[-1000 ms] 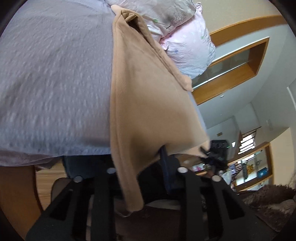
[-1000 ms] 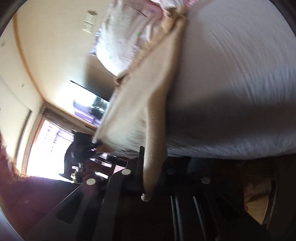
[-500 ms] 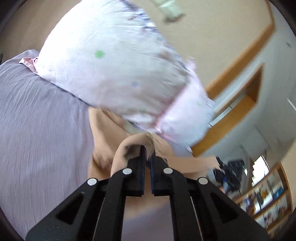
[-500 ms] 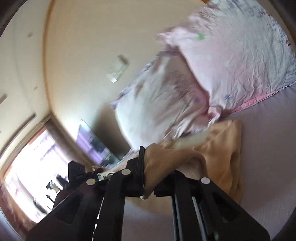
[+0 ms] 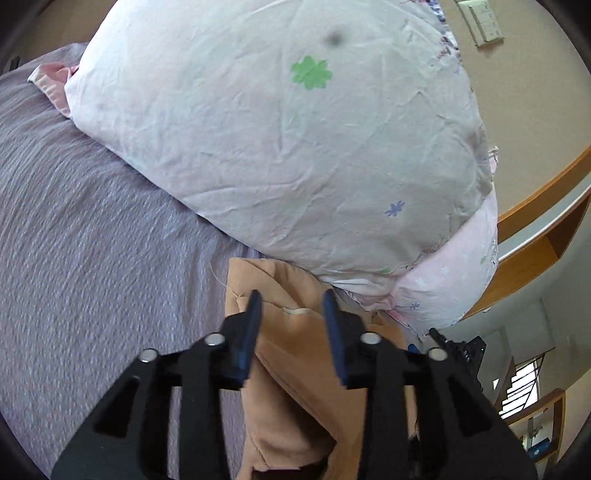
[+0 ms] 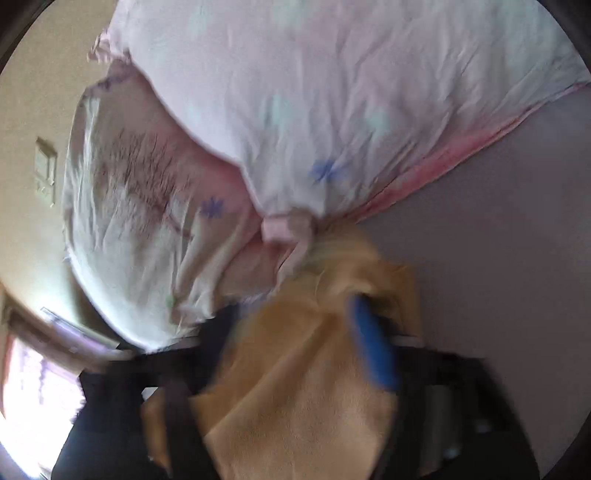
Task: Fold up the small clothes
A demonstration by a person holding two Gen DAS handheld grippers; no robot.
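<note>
A tan garment [image 5: 295,354] lies folded on the purple bed sheet [image 5: 92,258], its far edge tucked against the pillows. My left gripper [image 5: 291,306] is open, its jaws apart over the garment's far edge and holding nothing. In the right wrist view the same tan garment [image 6: 306,387] lies bunched between the fingers of my right gripper [image 6: 291,325], which is open. That view is blurred by motion. One blue pad [image 6: 373,350] shows clearly; the other finger is partly covered by cloth.
A white pillow with flower prints [image 5: 280,129] and a pink pillow [image 5: 450,284] lie just beyond the garment; they also show in the right wrist view [image 6: 314,103]. A wall with a switch plate [image 5: 484,22] and wooden trim is behind.
Both grippers carried the garment's hanging edge up and over toward the pillows, laid it down on the bed, then opened and let go of it.
</note>
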